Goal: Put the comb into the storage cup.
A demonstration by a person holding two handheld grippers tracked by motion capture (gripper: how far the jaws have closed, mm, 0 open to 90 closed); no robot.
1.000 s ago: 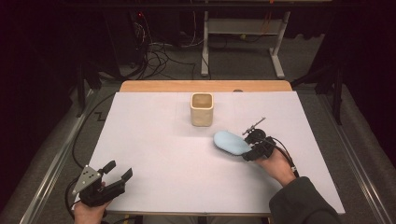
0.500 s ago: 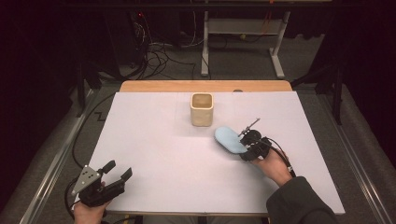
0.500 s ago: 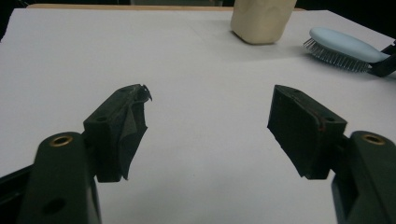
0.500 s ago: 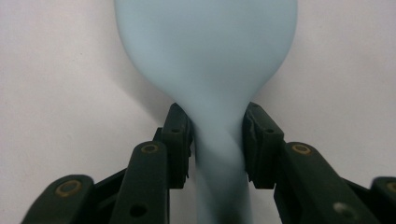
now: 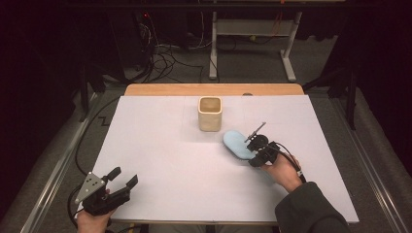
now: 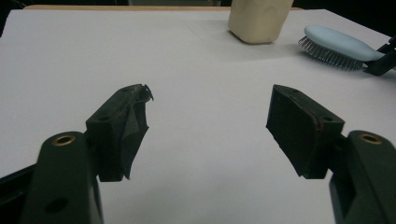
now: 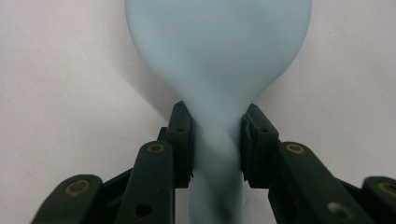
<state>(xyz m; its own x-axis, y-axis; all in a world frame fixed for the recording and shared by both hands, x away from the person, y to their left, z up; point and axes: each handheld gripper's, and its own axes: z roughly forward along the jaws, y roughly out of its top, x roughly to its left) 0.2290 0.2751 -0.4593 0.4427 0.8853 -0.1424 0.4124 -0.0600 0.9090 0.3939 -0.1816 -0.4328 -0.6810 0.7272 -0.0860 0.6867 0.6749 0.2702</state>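
Observation:
A pale blue hairbrush [image 5: 237,143] hangs just above the white table, right of centre, bristles down. My right gripper [image 5: 256,154] is shut on its handle; in the right gripper view the handle [image 7: 215,154] sits pinched between the two black jaws, the brush head ahead of them. From the left gripper view the hairbrush [image 6: 337,44] shows its bristles at the far right. A beige square cup [image 5: 210,113] stands upright behind the brush, towards the table's far middle. My left gripper [image 5: 124,181] rests at the near left corner, open, with nothing between its fingers [image 6: 122,126].
The white table [image 5: 160,160] spreads wide between the two grippers. A wooden strip [image 5: 214,90] runs along its far edge. Beyond it, cables and a metal stand's legs lie on the dark floor.
My right gripper has carried the hairbrush a little up the table and leftward, closer to the cup. The left gripper has stayed put.

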